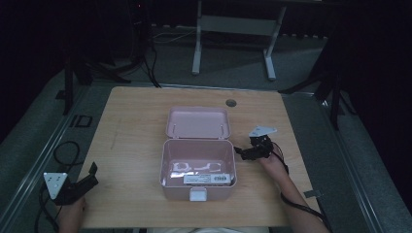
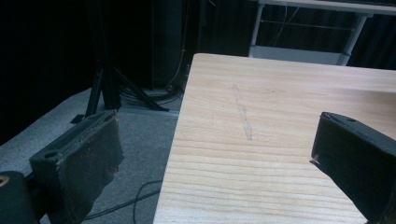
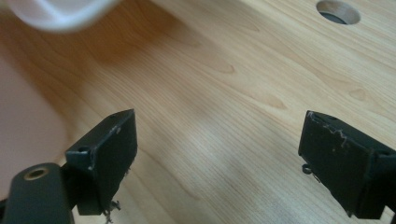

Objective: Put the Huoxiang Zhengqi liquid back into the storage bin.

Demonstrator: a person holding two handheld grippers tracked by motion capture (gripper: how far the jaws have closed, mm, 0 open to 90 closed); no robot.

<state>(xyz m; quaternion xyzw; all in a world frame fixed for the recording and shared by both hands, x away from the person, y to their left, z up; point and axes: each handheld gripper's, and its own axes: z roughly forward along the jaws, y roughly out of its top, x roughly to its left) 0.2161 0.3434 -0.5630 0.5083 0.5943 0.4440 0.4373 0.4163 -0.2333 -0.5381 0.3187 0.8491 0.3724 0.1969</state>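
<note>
Counter [image 1: 136, 126]: pale wood, a cable hole [image 1: 231, 103] near the far edge. Everything sits mid-counter, so both hands reach it easily.

Pink box [image 1: 198, 167]: biggest thing on it, dead centre. The lid [image 1: 197, 122] is flipped back and lies open behind it, the white latch [image 1: 197, 195] faces the person. Looks like it's parked open for loading or unloading.

Stuff inside: a flat labelled packet [image 1: 206, 179] at the front of the floor, some whitish curved bits [image 1: 194, 167] behind it, can't tell what they are.

Right tool [image 1: 239, 152]: just beside the box's right wall, pointing at it, jaws wide apart with nothing between. My guess is it's about to go for the box or lid.

Left tool [image 1: 91, 173]: at the near left corner, well apart from the box, jaws also spread and holding nothing. Probably just waiting.
</note>
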